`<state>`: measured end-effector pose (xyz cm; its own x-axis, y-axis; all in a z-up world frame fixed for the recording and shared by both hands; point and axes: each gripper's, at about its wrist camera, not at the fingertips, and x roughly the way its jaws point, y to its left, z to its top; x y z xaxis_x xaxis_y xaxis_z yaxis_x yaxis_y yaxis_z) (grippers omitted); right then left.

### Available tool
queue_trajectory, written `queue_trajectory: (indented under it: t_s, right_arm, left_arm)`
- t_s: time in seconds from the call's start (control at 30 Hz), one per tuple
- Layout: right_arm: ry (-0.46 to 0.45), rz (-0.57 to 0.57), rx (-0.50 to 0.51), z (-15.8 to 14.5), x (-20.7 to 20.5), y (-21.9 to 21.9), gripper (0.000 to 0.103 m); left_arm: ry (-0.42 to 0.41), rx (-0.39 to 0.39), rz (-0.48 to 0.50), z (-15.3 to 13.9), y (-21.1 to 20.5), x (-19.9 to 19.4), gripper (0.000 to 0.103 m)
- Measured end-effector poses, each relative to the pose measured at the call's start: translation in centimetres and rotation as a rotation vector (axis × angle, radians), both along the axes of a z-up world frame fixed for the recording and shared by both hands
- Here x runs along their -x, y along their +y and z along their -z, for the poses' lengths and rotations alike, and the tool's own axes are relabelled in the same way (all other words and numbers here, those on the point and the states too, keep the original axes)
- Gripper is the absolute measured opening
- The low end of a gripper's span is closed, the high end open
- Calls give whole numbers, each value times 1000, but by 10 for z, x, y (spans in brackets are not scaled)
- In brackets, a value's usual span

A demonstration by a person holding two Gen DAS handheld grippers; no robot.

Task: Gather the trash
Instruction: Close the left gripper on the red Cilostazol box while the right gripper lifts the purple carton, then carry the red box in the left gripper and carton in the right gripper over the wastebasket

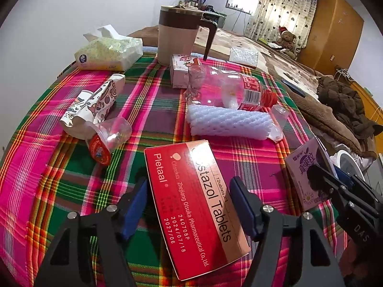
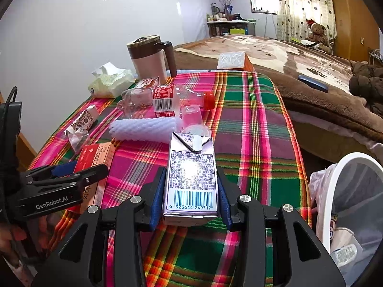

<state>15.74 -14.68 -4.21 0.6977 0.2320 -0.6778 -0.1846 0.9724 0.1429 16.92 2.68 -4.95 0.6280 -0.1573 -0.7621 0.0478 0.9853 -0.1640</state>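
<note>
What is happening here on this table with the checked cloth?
A person is clearing trash with two handheld grippers. The right gripper is clamped on a purple drink carton, lifted above the cloth beside the white bin. The left gripper straddles a red tablet box lying on the cloth; its pads do not press on it yet. A crushed bottle, foam netting and wrappers remain.

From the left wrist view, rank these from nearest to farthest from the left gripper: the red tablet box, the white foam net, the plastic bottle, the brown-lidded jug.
1. Red tablet box: between the fingers of the left gripper.
2. White foam net: just beyond the box, slightly right.
3. Plastic bottle: lying on its side directly behind the net.
4. Brown-lidded jug: upright at the table's far edge.
</note>
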Motion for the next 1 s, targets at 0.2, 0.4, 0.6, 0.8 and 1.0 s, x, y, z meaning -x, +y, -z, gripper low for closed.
queue_trajectory:
  t_s: [0.2,0.4,0.6,0.8,1.0]
  right_arm:
    - [-10,0,-3,-2,7,-1,41]
    - [-23,7,-11,-7,12,-6,41]
    - [-50,26,-14,-15,21,-13,41]
    - [-79,62,-19,-25,32,-25,41]
    - [-114,120,-4,-35,42,-44,41]
  left_arm:
    - [-10,-22,16,-2,-6,8,70]
    - [-38,-20,30,-11,-10,14,70]
    - [-90,-23,59,-28,-19,24,70]
    - [-136,-17,95,-44,-30,30,70]
    - [-171,-12,144,-56,-50,37,70]
